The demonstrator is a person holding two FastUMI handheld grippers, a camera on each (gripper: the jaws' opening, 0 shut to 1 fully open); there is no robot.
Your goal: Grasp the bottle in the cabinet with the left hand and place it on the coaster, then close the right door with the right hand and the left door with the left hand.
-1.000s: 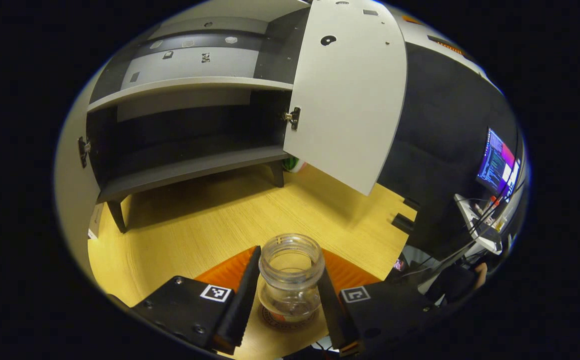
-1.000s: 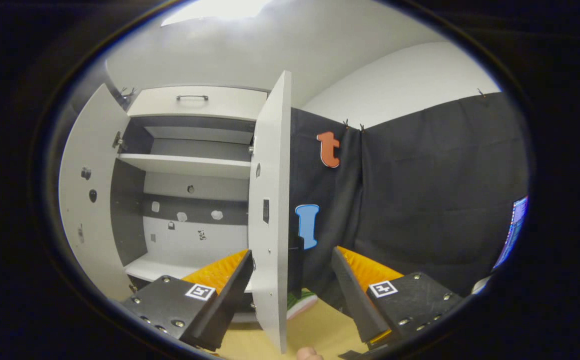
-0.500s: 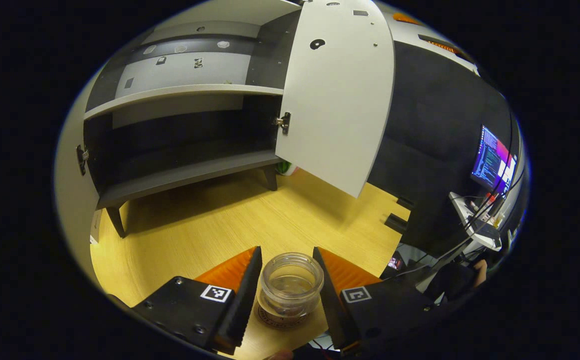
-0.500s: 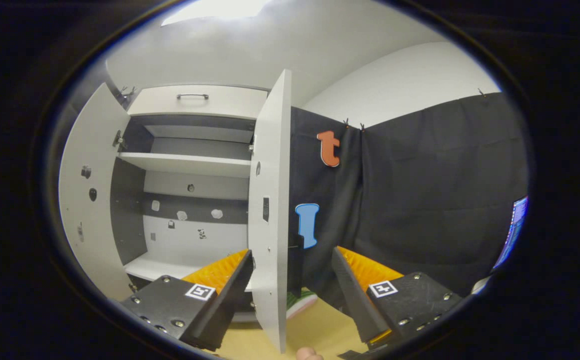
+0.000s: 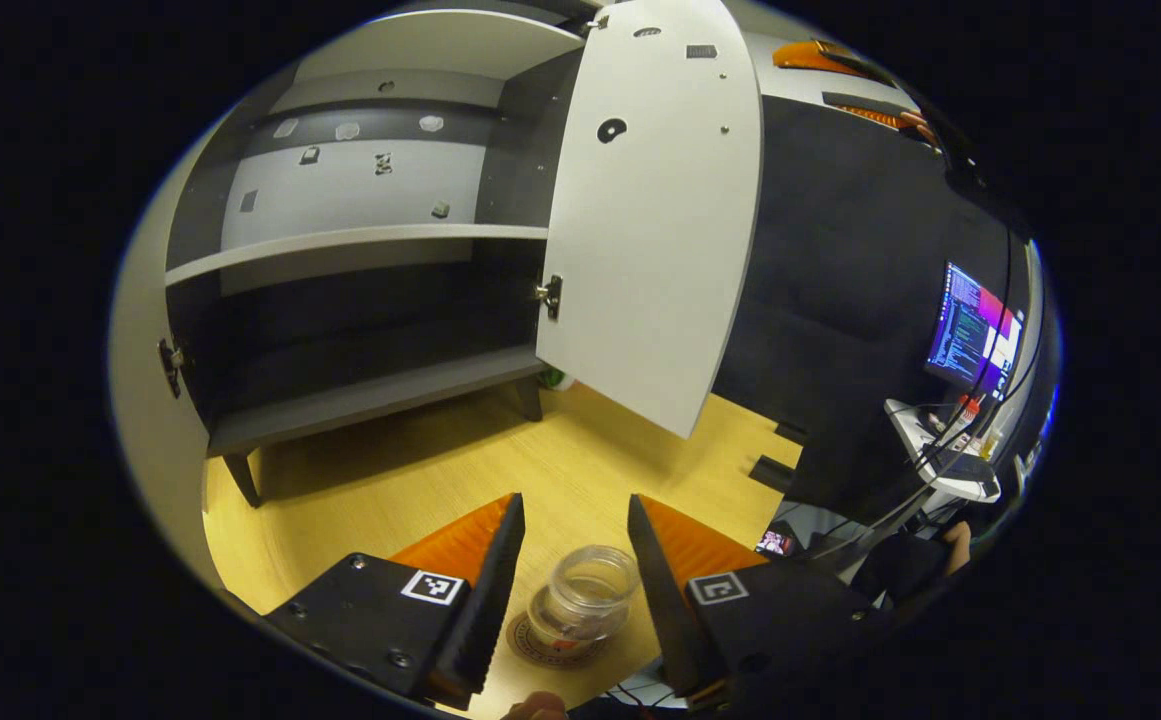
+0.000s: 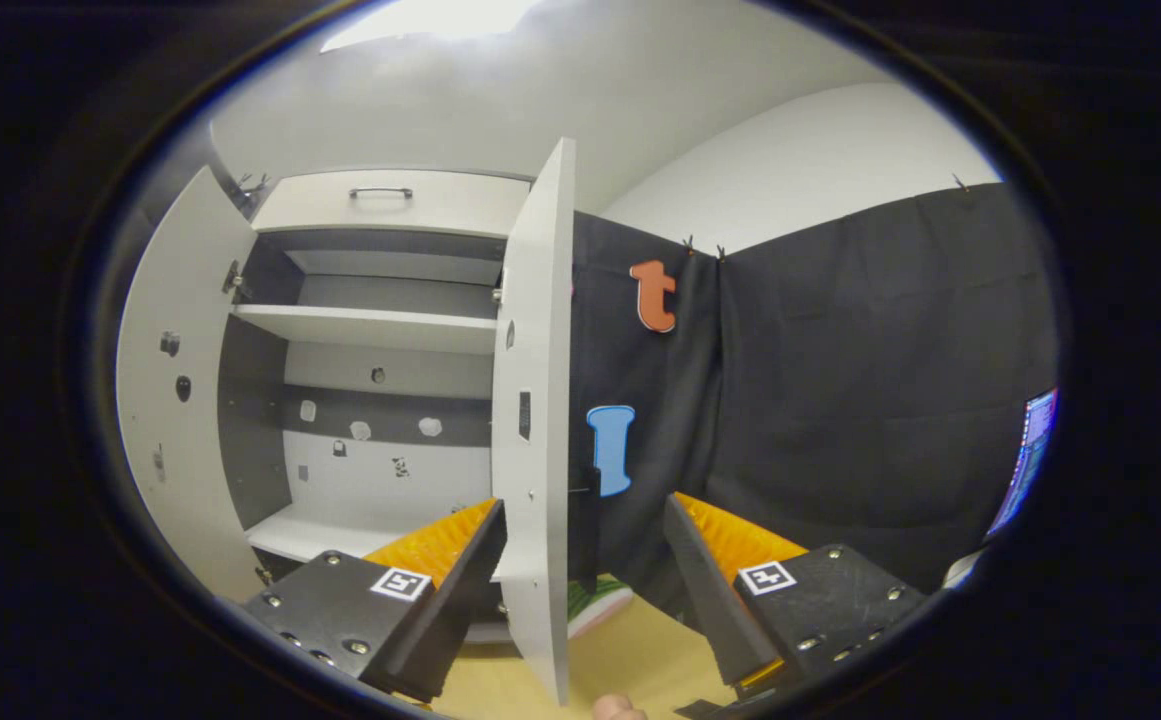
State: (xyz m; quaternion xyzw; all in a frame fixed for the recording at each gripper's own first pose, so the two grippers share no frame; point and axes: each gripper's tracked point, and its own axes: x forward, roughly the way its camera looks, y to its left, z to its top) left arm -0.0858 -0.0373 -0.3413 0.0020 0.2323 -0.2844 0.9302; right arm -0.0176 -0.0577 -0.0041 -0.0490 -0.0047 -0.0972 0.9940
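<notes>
Pale wood-grain tabletop (image 5: 420, 470) fills the near ground of the left gripper view. Left gripper (image 5: 567, 590) jaws spread, bottle (image 5: 582, 603) between them but touching neither finger; clear glass jar shape, lidless, upright on a round printed coaster (image 5: 540, 648), whose near edge is cut off behind the fingers. Beyond, the cabinet (image 5: 360, 300) stands open, dark lower compartment hard to read, flat white right door (image 5: 650, 230) swung out. In the right gripper view, the right gripper (image 6: 583, 575) jaws are spread, with the right door's edge (image 6: 532, 420) seen between them, contact unclear. Left door (image 6: 165, 400) open at far left, partly cropped.
</notes>
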